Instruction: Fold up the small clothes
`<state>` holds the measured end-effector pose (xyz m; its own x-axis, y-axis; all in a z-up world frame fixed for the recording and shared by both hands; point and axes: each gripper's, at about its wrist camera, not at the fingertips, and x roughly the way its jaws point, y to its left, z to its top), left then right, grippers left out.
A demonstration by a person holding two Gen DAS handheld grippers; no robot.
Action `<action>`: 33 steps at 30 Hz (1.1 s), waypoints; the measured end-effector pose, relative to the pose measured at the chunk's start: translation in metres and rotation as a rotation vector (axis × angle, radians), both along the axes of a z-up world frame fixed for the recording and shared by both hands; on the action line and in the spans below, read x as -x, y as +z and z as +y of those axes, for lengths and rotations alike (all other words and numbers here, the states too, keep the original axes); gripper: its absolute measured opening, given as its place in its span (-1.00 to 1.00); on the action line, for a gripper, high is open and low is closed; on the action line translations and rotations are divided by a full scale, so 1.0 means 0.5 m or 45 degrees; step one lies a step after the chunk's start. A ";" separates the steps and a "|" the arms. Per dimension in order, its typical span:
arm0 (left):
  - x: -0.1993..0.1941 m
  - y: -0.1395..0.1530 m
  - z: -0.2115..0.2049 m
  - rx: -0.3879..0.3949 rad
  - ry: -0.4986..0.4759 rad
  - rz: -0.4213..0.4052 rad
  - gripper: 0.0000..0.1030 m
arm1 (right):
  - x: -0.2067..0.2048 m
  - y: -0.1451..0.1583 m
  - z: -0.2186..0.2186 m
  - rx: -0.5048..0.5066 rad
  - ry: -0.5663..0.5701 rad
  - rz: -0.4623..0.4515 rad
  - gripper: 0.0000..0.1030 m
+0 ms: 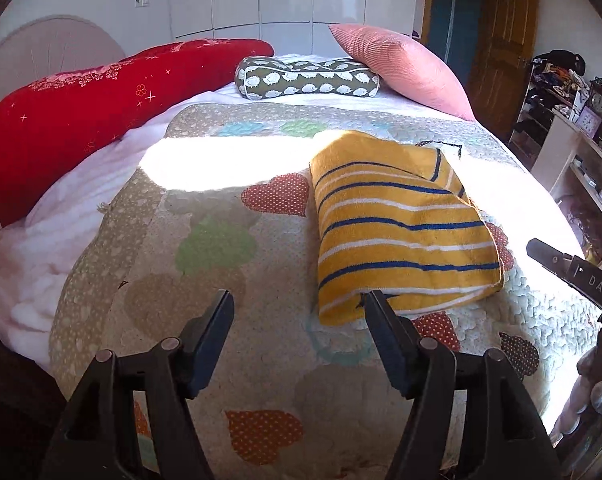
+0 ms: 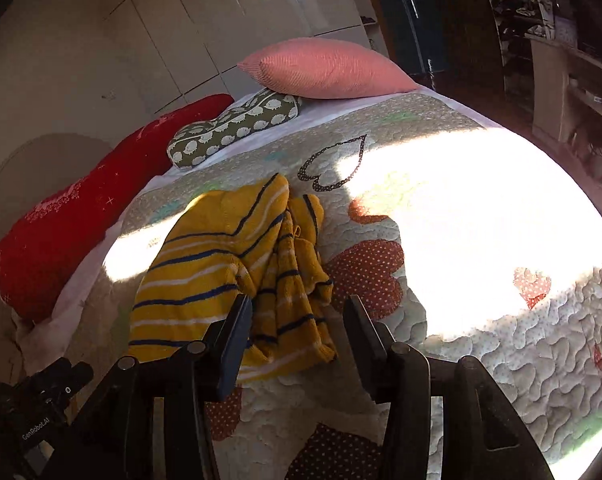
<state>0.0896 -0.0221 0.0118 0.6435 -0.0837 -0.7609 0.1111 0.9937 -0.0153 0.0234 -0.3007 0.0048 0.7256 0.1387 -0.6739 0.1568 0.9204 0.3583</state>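
A small yellow garment [image 1: 401,232] with blue and white stripes lies folded on the quilted bedspread [image 1: 221,360]. My left gripper [image 1: 299,302] hangs open over the quilt at the garment's near left corner, nothing between its fingers. In the right wrist view the garment [image 2: 205,280] shows a bunched, loosely folded right side. My right gripper [image 2: 301,308] stands open just above that near edge, and the cloth shows in the gap without the pads pressing on it. One finger [image 1: 549,254] of the right gripper shows at the right edge of the left wrist view.
A red bolster [image 1: 81,120], a green patterned pillow [image 1: 309,78] and a pink cushion [image 1: 405,68] lie at the far end of the bed. Shelves with clutter [image 1: 573,128] stand beyond the bed's right edge. Bright sunlight crosses the quilt [image 2: 481,220].
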 end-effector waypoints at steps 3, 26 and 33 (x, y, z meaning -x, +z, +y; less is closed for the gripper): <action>0.016 0.018 -0.007 -0.006 0.005 -0.029 0.45 | 0.025 -0.009 0.000 -0.010 -0.002 0.014 -0.01; -0.034 -0.062 0.040 0.111 0.134 0.061 0.59 | -0.001 -0.044 0.019 0.083 -0.013 0.051 0.13; -0.063 -0.083 0.047 0.160 0.156 0.099 0.59 | -0.112 -0.080 0.013 -0.127 0.098 0.123 -0.16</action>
<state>0.1210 0.0016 -0.0295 0.5942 -0.1060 -0.7973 -0.0169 0.9894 -0.1441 0.0792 -0.2942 -0.0350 0.6428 0.2615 -0.7200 0.1249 0.8916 0.4353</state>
